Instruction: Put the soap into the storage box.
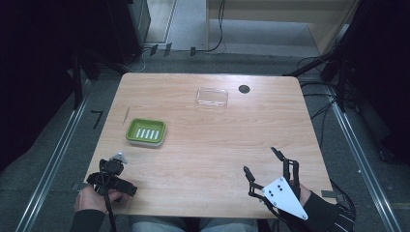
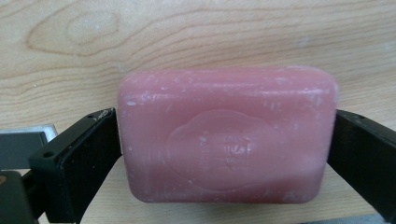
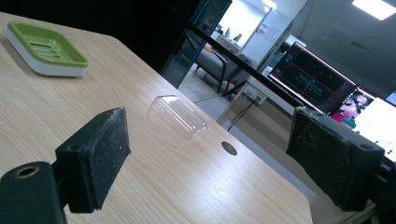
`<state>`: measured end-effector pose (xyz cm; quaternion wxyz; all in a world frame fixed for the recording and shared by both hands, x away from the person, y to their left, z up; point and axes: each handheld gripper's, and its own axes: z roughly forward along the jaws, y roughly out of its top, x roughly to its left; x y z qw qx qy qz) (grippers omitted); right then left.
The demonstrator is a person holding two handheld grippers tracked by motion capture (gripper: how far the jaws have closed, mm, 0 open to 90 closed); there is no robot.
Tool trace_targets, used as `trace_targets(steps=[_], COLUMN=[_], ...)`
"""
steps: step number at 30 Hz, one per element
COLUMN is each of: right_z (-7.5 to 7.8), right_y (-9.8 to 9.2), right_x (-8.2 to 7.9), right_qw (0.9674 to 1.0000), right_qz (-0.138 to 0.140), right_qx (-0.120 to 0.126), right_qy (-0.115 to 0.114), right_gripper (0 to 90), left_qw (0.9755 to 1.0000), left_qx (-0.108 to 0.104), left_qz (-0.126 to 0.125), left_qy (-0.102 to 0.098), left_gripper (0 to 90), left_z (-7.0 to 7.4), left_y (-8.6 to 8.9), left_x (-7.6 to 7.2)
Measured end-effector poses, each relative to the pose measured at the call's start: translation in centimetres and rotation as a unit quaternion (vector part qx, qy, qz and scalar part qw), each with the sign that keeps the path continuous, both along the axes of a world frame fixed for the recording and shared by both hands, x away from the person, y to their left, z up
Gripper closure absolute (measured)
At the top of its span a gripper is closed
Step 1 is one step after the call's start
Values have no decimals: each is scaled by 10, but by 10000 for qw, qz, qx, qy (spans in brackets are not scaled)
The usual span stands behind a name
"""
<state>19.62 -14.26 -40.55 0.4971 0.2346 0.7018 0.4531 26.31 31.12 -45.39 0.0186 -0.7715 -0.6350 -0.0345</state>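
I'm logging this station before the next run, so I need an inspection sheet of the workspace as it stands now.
Surface: light wooden table, with a round dark hole near its far edge.
Job's things: green soap dish lies empty at the left; clear plastic lid lies at the far side; pink soap bar sits between the left gripper's jaws.
Clutter: a thin stick beside the dish.
Grippers: left gripper shut on the soap bar at the near left; right gripper open, holding nothing, at the near right.
Cables: several on the floor beyond the table.
Surroundings: lit monitors, dark frames, grey floor.
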Motion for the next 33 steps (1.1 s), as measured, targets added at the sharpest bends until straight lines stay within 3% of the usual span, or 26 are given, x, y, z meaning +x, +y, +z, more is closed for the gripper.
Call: trace_targets(steps=[1,3,4,33], right_z=[0,0,0,0], right_y=[0,0,0,0], right_x=[0,0,0,0], right_qw=[10000,10000,10000,10000], right_qz=[0,0,-2,5], right_qx=[0,22,23,-10], right_qy=[0,-1,-5,-7], right_gripper=[132,132,132,132], left_qw=[10000,10000,10000,9999], left_qx=[0,-48,-48,-142], left_qz=[0,-9,-9,-55], left_qy=[0,-57,-57,-33], left_gripper=[1,131,136,138], left_z=[0,1,1,-1], left_y=[0,1,1,3], left_x=[0,-1,-1,-1])
